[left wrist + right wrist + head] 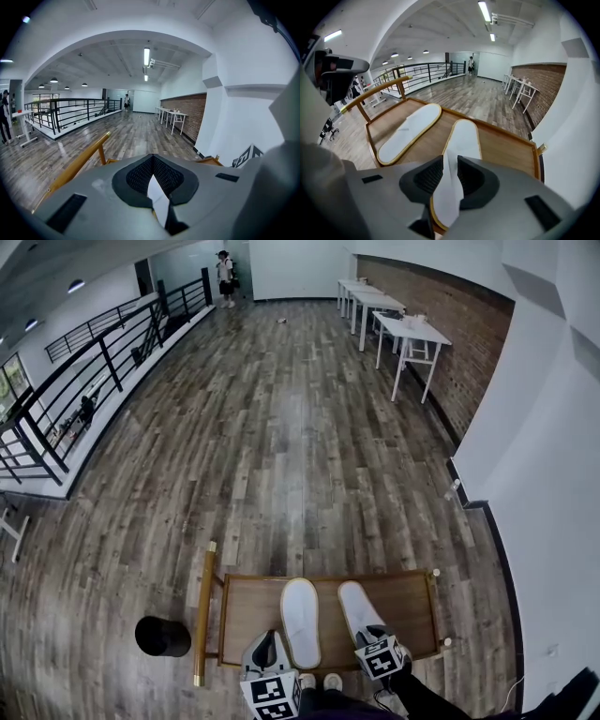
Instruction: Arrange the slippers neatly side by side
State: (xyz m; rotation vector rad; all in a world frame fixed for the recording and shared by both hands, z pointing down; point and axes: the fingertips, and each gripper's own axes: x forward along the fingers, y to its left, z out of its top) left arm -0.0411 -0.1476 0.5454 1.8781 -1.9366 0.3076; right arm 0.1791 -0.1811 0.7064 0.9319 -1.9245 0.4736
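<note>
Midway along the wooden tray (pixel 417 601) lie the left slipper (pixel 300 620) and right slipper (pixel 356 606), seemingly light, thin and floppy, best pinched at the heel rim, where the right gripper (pixel 450 176) has its parted jaws astride the right one; the left gripper (pixel 152 176) is closed.

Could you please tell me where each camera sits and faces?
Head view: on the person's head, facing down at the wooden tray with left slipper and right slipper; left hand-held gripper, right hand-held gripper and a dark sleeve show.
Left gripper view: on that gripper, facing along its closed jaws toward the railing.
Right gripper view: on that gripper, facing down past its parted jaws at the right slipper.
Shared: head and right gripper views show both slippers.
</note>
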